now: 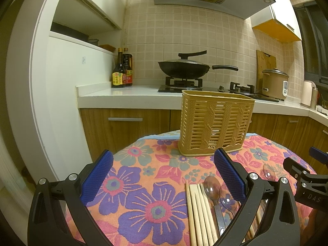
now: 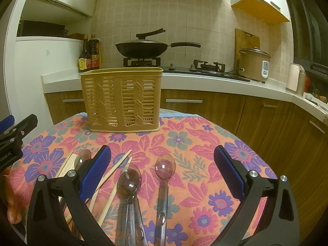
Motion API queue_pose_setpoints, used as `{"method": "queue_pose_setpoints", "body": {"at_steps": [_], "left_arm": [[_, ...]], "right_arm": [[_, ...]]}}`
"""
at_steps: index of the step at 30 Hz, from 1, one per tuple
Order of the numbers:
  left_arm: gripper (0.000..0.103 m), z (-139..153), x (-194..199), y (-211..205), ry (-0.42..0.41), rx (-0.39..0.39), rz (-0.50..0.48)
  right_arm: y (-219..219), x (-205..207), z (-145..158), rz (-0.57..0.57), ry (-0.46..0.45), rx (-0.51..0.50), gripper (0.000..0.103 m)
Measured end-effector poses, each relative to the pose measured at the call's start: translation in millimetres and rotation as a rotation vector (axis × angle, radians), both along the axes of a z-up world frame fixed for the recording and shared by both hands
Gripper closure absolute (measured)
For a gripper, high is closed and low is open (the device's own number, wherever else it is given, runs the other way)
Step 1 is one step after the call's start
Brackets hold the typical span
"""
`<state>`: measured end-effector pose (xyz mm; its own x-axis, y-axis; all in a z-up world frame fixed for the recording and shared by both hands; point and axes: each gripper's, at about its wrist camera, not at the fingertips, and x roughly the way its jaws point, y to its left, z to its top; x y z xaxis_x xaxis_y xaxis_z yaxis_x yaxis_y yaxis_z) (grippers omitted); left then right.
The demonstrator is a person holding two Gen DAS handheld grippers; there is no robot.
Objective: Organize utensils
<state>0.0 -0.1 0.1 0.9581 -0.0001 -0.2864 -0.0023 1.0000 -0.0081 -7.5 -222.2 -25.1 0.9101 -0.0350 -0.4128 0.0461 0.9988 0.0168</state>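
Observation:
A tan slatted utensil basket (image 1: 216, 124) (image 2: 122, 100) stands upright at the far side of a round table with a floral cloth (image 1: 143, 184) (image 2: 194, 164). Wooden chopsticks (image 1: 199, 213) (image 2: 114, 172) and clear plastic spoons (image 1: 213, 186) (image 2: 165, 167) lie flat on the cloth near the front. My left gripper (image 1: 164, 164) is open and empty, hovering left of the chopsticks. My right gripper (image 2: 162, 160) is open and empty above the spoons; its tip shows in the left wrist view (image 1: 303, 170).
Behind the table runs a kitchen counter (image 1: 127, 94) (image 2: 205, 80) with a black wok (image 1: 184, 67) (image 2: 143, 48) on a gas stove, sauce bottles (image 1: 122, 71) (image 2: 90, 54) and a rice cooker (image 1: 275, 83) (image 2: 254, 64). Wooden cabinets stand below.

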Motion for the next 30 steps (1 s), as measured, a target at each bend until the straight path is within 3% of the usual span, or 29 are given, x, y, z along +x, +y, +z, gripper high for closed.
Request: {"method": "queue_pose_setpoints", "body": {"at_steps": [16, 20, 24, 26, 28, 30], "left_arm": [[0.008, -0.3, 0.4, -1.5, -0.009, -0.014, 0.006], [0.008, -1.0, 6.1, 8.0, 0.026, -0.068, -0.026], [0.008, -3.4, 26.8, 32.5, 0.178, -0.137, -0.133], [0.015, -4.5, 35.9, 42.4, 0.263, -0.138, -0.19], [0.016, -7.5, 47.1, 48.0, 0.345, -0.112, -0.224], [0.022, -16.4, 59.7, 45.4, 0.441, -0.089, -0.285]], "right_arm": [[-1.6, 1.5, 0.8, -0.012, 0.017, 0.002, 0.007], [-6.3, 7.3, -1.5, -0.028, 0.065, 0.019, 0.007], [-19.3, 17.3, -4.5, -0.021, 0.146, 0.068, 0.007], [-26.4, 22.6, -7.8, -0.055, 0.203, 0.066, 0.007], [-35.3, 30.0, -12.2, -0.055, 0.279, 0.081, 0.009], [-46.3, 35.0, -15.4, -0.057, 0.34, 0.119, 0.02]]}}
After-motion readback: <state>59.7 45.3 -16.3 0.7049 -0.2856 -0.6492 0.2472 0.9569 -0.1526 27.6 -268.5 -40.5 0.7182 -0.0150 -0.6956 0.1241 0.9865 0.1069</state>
